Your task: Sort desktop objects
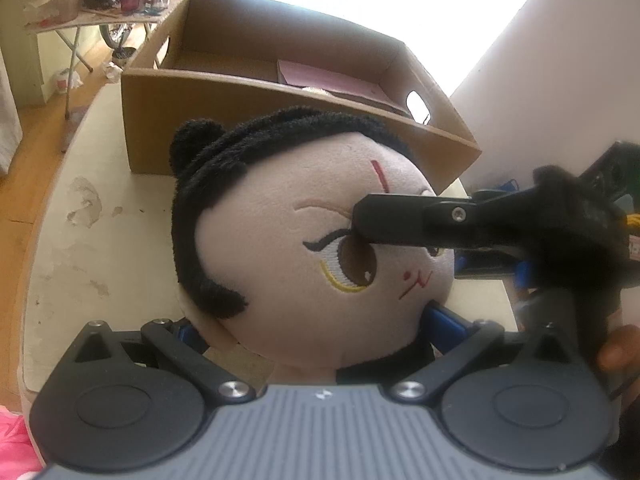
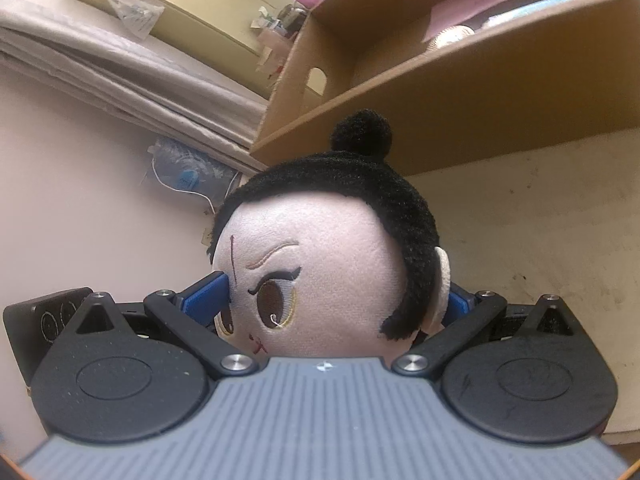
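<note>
Gripping plush doll (image 2: 320, 276) head: both grippers (box (image 1: 280, 92) behind).

No legible text, brand name or number is shown in either view. Only a small white emblem, too small to be read, is borne by each grey ribbed gripper housing (image 1: 322, 394) (image 2: 322, 366).

A scuffed pale table (image 1: 72, 248) carries an open cardboard box (image 1: 280, 120).
</note>
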The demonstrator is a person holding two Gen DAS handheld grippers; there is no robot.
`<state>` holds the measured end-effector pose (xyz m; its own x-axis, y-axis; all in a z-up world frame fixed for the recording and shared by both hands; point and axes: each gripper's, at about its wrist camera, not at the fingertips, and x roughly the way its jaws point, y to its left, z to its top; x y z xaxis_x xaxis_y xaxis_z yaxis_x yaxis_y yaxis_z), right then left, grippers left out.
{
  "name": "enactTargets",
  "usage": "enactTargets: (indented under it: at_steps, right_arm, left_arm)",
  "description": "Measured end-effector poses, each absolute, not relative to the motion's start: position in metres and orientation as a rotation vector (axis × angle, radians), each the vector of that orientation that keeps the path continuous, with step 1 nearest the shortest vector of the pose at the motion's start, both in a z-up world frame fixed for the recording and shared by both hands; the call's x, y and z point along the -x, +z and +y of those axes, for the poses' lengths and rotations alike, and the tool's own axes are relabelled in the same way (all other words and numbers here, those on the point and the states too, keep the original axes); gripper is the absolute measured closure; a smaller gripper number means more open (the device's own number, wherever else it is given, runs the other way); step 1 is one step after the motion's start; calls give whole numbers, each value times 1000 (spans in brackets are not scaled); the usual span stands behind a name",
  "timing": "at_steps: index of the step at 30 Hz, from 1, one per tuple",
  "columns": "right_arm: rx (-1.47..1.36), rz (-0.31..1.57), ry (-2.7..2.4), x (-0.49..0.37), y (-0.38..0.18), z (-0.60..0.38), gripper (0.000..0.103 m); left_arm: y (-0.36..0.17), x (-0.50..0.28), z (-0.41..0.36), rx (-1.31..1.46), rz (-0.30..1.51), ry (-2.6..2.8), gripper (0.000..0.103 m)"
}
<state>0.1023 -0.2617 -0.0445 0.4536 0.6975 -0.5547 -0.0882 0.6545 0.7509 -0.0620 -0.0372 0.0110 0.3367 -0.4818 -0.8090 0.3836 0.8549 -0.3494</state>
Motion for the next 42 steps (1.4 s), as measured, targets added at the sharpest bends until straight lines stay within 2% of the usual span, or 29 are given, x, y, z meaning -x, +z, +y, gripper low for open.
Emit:
enactTargets:
  at_steps: [20,42]
  right_arm:
    - [-566,911,595,-92,-11,-249,1]
    - [-528,869,610,-83,6,-239,1]
  left_arm:
    - [32,53,-33,101,1030,-533,0]
    - [44,50,-17,99,989,-529,0]
